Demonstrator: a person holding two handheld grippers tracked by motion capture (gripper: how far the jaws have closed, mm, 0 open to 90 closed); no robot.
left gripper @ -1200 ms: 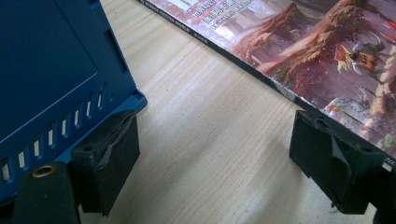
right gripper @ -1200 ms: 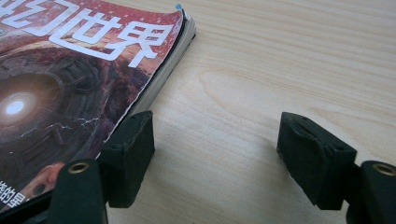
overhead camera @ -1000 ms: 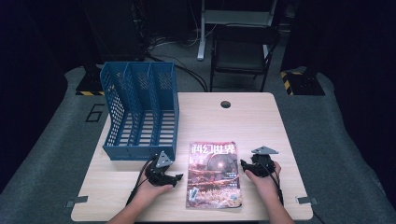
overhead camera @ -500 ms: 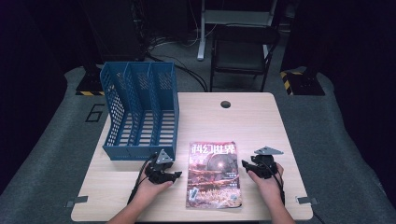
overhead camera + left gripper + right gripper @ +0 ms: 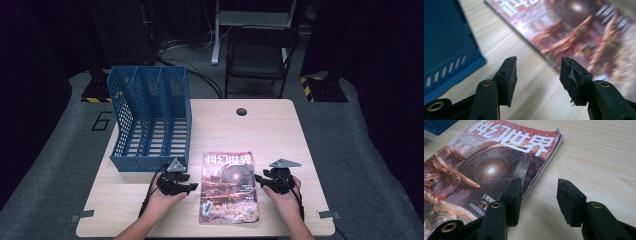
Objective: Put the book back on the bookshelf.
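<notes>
A magazine [image 5: 229, 187] with a red cover and white characters lies flat near the table's front edge. My left gripper [image 5: 192, 187] rests just left of it, pointing at its left edge. In the left gripper view the jaws [image 5: 537, 65] stand apart and have just been closing. Bare wood shows between them, and one pad hangs over the edge of the magazine [image 5: 579, 32]. My right gripper [image 5: 258, 179] sits at the magazine's right edge. Its jaws [image 5: 537, 192], also just closing, straddle that edge of the magazine [image 5: 486, 167] without pinching it.
A blue three-slot file rack [image 5: 150, 115] stands at the table's back left, close behind my left gripper, and shows as a blue wall [image 5: 444, 45]. A cable hole [image 5: 242, 111] sits near the far edge. A dark chair [image 5: 260, 55] stands beyond the table.
Both hands stay in place on either side of the magazine. The jaws of each gripper look slightly narrower than before.
</notes>
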